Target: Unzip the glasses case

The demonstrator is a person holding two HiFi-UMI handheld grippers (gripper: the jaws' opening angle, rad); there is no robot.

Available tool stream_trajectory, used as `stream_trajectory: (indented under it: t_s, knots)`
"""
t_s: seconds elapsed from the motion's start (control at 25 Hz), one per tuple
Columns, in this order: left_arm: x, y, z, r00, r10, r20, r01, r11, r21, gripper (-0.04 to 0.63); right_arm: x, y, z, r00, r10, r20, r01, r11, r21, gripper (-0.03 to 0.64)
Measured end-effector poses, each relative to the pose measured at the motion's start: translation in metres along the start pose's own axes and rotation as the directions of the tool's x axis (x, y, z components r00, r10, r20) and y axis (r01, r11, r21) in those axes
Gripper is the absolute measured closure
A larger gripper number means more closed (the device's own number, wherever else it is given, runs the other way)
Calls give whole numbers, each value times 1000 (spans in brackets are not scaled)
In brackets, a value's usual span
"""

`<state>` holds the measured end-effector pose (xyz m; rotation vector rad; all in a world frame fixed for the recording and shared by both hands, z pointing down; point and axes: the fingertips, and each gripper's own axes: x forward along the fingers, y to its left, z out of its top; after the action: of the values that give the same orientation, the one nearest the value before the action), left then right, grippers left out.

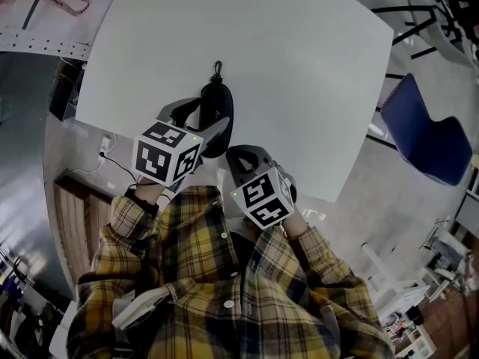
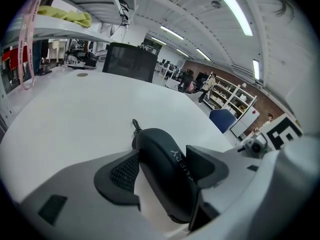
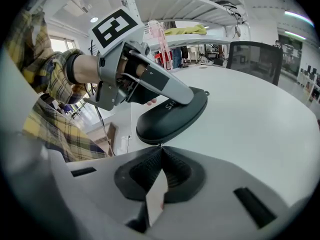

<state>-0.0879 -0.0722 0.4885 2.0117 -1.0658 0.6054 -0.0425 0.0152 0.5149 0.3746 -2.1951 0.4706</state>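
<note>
- Gripping the glasses case [image 2: 165, 179] across its width, your left gripper [image 2: 165, 160] has both pads pressed on the black shell, one on each side.
- From the head view, that case [image 1: 218, 105] lies flat on the white table [image 1: 299, 58], close to the edge nearest you. Its long axis points away from you, and a small clip [image 1: 218, 68] sits at its far end.
- Your right gripper [image 3: 160, 149] has its jaws brought together with no gap between the pads. The tips meet right at the seam on the near end of the case.
- A tiny nub sits where those tips touch the seam. The right gripper view does not show whether it is the zip pull, or whether it is pinched.
- In that same view the lid sits down on the base, with no gap along the visible part of the seam.
- Your two grippers are close together. The left one is clamped on the near half of the case, and the right one is just behind it on your side.
- Your plaid sleeve [image 3: 47, 59] shows behind the left gripper's marker cube [image 3: 114, 25].
- A blue chair [image 1: 426, 133] stands off the table's right side, well apart from the case.
</note>
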Motion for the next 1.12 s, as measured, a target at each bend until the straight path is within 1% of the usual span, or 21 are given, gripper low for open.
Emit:
stream_trajectory:
  t_s: [0.24, 0.44, 0.72, 0.84, 0.96, 1.12]
  knots:
    - [1, 1, -1, 1000, -12, -12, 12, 1000, 7, 296, 0, -19, 6, 1000, -21, -12, 21, 999, -51, 618]
    - [1, 0, -2, 1000, -22, -12, 22, 1000, 13, 296, 3, -38, 17, 999, -29, -16, 27, 992, -122, 618]
    - [-1, -1, 0, 999, -34, -8, 34, 999, 12, 296, 9, -72, 43, 998, -59, -21, 53, 974, -222, 618]
    - [-1, -1, 0, 999, -42, -10, 43, 999, 17, 296, 15, -86, 54, 997, -79, -15, 73, 970, -233, 618]
    - [3, -6, 0, 998, -52, -27, 53, 997, 59, 298, 17, -98, 59, 995, -102, -15, 96, 971, -217, 618]
    - [10, -18, 1, 995, -75, -68, 85, 985, 151, 298, 9, -102, 47, 992, -127, -18, 122, 976, -180, 618]
